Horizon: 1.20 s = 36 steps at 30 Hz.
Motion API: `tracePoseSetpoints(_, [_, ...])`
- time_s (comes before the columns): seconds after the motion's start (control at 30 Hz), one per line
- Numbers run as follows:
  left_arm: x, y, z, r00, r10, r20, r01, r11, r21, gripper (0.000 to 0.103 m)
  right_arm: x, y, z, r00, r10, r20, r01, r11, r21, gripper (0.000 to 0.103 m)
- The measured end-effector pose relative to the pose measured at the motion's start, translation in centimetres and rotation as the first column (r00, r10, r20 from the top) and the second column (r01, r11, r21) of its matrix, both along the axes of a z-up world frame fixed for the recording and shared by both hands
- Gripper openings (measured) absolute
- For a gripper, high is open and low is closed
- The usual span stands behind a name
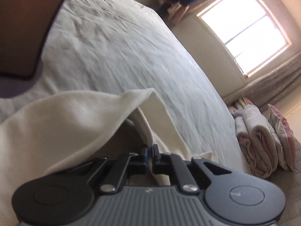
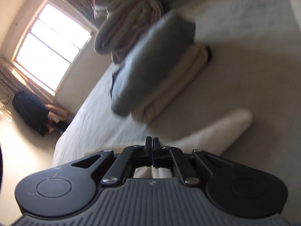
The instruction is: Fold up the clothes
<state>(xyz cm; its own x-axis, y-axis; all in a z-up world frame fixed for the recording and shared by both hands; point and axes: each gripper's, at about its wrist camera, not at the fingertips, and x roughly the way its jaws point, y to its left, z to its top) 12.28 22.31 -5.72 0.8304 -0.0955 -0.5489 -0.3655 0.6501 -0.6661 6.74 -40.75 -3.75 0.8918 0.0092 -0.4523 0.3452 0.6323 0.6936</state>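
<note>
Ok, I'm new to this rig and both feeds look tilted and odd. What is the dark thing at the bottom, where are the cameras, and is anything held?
Each picture comes from a fisheye camera mounted on a hand-held gripper, looking forward along its two fingers; there is no robot arm. The dark ribbed shape at the bottom is the gripper's own body.

The left wrist view shows the left gripper shut on a cream garment, lifted over the bed. The right wrist view shows the right gripper, also shut on cream cloth, most likely the same garment.

On the bed lies a stack of folded clothes, grey on top of cream, blurred. Rolled bedding sits further off, nearer the window.
</note>
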Motion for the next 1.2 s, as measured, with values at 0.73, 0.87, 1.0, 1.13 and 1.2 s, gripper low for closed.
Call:
tracePoseSetpoints(0.73, [0.3,-2.5,0.5,0.991,-0.108,-0.074,0.118,0.982,0.15,0.04,0.5,2.4,-0.5,0.946,0.227,-0.23,-0.286,0.919,-0.272,0.047])
tracePoseSetpoints(0.87, [0.4,-3.5,0.4,0.99,-0.123,-0.074,0.135,0.969,0.205,0.04,1.0,4.1,-1.0,0.914,0.257,-0.313,-0.369,0.847,-0.383,0.021])
tracePoseSetpoints(1.0, [0.1,-3.5,0.3,0.99,-0.123,-0.075,0.137,0.964,0.227,0.04,1.1,4.5,-1.0,0.908,0.211,-0.363,-0.375,0.797,-0.474,0.006])
tracePoseSetpoints(1.13, [0.0,-3.5,0.3,0.99,-0.121,-0.074,0.136,0.963,0.233,0.039,0.7,3.3,-0.3,0.927,0.09,-0.365,-0.293,0.78,-0.553,0.006])
tracePoseSetpoints(1.2, [0.0,-3.6,0.3,0.99,-0.122,-0.076,0.137,0.961,0.24,0.039,0.6,1.9,-0.1,0.936,0.013,-0.352,-0.225,0.792,-0.568,0.006])
